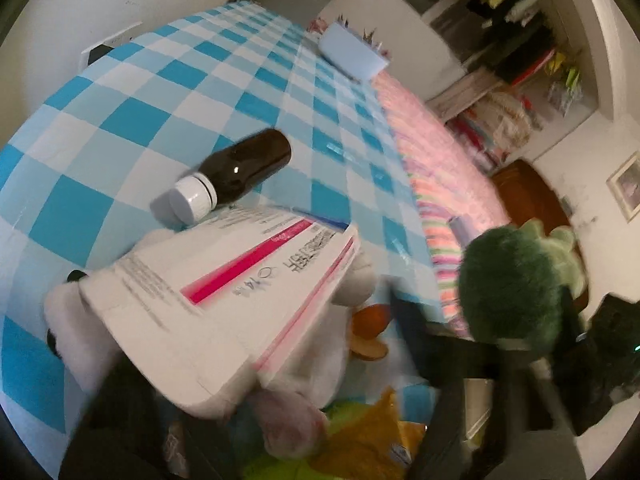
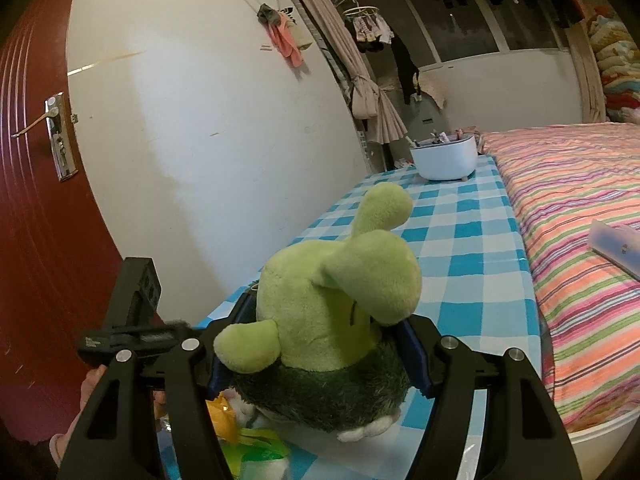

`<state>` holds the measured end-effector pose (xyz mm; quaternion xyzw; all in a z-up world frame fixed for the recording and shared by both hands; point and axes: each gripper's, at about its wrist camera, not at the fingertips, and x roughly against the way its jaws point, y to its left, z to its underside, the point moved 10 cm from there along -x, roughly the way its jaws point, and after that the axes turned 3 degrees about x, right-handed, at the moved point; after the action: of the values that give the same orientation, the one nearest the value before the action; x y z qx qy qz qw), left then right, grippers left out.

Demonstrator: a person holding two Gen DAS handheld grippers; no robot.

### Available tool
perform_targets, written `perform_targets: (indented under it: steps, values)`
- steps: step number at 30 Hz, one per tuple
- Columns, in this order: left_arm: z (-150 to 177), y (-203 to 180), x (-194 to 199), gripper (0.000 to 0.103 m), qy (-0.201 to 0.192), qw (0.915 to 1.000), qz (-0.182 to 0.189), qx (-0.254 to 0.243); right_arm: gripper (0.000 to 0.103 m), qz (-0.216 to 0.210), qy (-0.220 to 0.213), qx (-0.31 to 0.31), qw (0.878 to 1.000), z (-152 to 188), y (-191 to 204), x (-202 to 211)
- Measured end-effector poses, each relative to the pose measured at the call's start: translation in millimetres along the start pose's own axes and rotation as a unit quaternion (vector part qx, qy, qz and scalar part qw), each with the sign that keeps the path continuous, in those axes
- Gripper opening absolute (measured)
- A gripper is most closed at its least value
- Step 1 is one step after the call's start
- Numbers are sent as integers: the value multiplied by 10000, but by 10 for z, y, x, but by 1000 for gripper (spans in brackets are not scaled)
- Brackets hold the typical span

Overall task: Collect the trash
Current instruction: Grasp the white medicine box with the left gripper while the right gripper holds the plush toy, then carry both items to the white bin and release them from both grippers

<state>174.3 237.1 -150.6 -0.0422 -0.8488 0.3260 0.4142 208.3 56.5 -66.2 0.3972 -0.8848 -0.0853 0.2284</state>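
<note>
A white medicine box (image 1: 224,300) with a pink stripe fills the near middle of the left wrist view, blurred. It sits where my left gripper (image 1: 256,364) closes, and it hides the fingertips. A brown bottle (image 1: 236,172) with a white cap lies on its side on the blue checked table (image 1: 120,92) just beyond the box. Yellow and green wrappers (image 1: 368,440) lie under a white plush toy (image 1: 316,364). My right gripper (image 2: 316,360) is shut on a green plush toy (image 2: 336,292), which also shows at the right of the left wrist view (image 1: 512,284).
A white tub (image 2: 444,158) with small items stands at the table's far end. A bed with a striped cover (image 2: 580,208) runs along the table's right side. A white wall and a red door (image 2: 36,220) are to the left. Crumpled wrappers (image 2: 228,420) lie below the right gripper.
</note>
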Motion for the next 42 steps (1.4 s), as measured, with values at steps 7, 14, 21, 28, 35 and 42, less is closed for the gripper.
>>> perform_targets:
  steps: [7, 14, 21, 28, 35, 42]
  values:
    - [-31, -21, 4, 7, -265, 9995, -134, -133, 65, 178, -64, -76, 9998, -35, -125, 98]
    - [-113, -254, 320, 5, -825, 9959, -64, -358, 65, 324, -147, -98, 9993, -46, -240, 222]
    - [-30, -529, 420, 5, -927, 9940, 152, -561, 65, 480, -239, -89, 9985, -61, -340, 399]
    - [95, -873, 458, 5, -915, 9914, 402, -843, 65, 695, -248, -11, 9973, -12, -449, 589]
    - [275, -1242, 345, 5, -801, 9880, 513, -1218, 65, 968, -261, 9, 9950, 50, -641, 800]
    - [461, -1604, 156, 5, -618, 9839, 647, -1549, 65, 1304, -335, -32, 9909, 100, -865, 1078]
